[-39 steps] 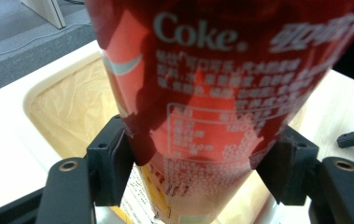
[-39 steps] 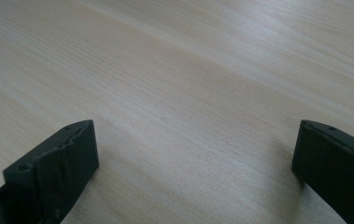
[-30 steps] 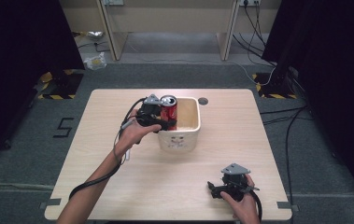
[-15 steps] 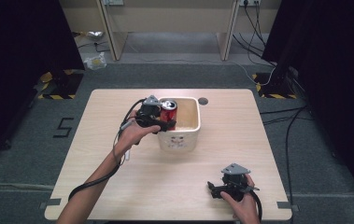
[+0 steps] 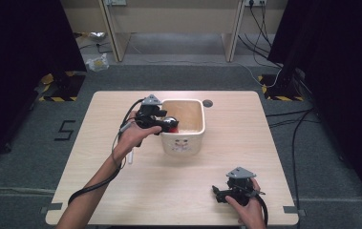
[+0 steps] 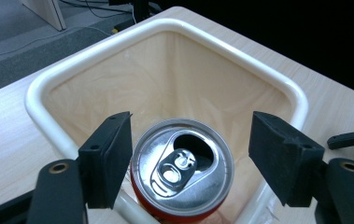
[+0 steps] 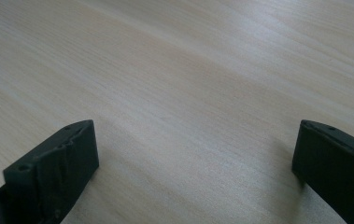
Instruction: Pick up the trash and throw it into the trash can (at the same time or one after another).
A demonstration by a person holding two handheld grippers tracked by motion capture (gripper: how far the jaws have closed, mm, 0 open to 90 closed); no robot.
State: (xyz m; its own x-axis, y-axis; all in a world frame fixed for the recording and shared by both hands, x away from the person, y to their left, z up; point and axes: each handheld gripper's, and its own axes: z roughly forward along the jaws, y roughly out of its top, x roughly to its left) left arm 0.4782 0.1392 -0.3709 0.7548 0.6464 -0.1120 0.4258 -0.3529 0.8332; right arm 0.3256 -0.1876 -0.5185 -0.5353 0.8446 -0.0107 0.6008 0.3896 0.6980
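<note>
My left gripper (image 6: 191, 163) hangs over the tub's (image 5: 182, 143) 9 o'clock rim, jaws parted wide; the can (image 6: 182, 170) sits between them, one jaw touching. My right gripper (image 7: 195, 172), wide open and empty, rests at the table's (image 5: 245, 129) 5 o'clock.

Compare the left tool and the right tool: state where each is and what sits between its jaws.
The left tool is at the white bin, jaws either side of a red can with a gap showing; the right tool sits at the table's near edge, jaws around nothing. Both stand open.
</note>
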